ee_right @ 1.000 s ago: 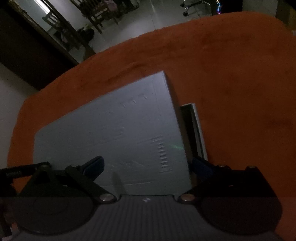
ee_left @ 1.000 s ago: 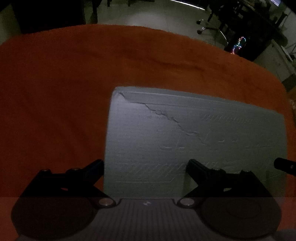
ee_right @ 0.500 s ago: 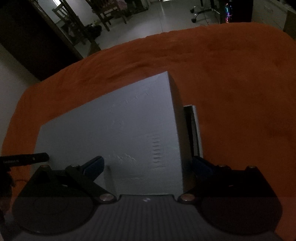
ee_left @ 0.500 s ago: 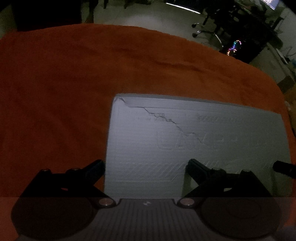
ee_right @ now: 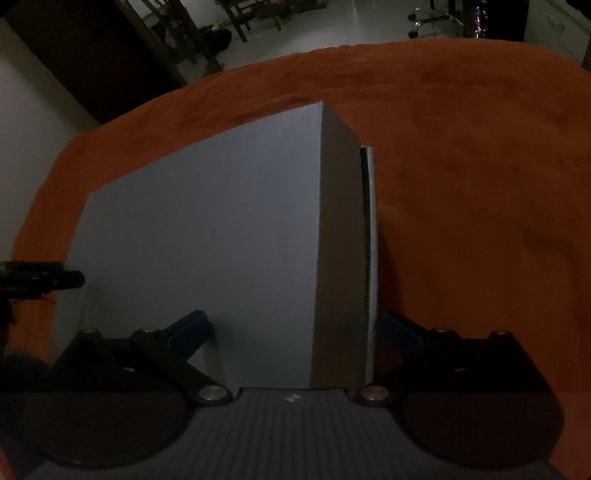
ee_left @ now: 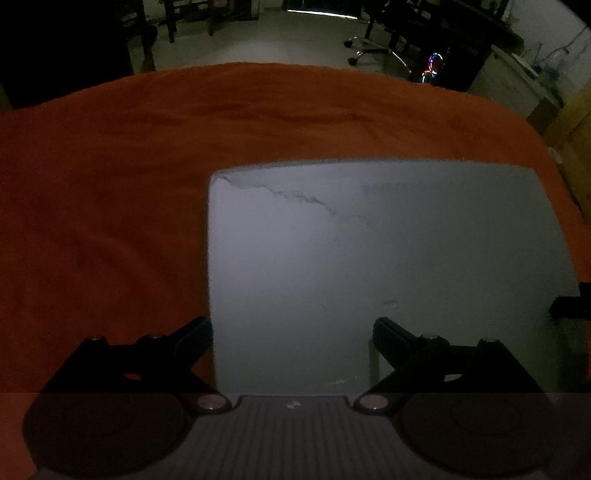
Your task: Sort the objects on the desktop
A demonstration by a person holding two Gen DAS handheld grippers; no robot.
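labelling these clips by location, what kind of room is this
Probably a dim office or lab-like workroom, not a kitchen. A table under an orange cloth holds a grey foam box; beyond it are a swivel chair base, a computer with rainbow lights, and wooden chairs on a bare floor.

left wrist: close, forward | right wrist: likewise | shared: probably foam slab [ee_left: 369,258]
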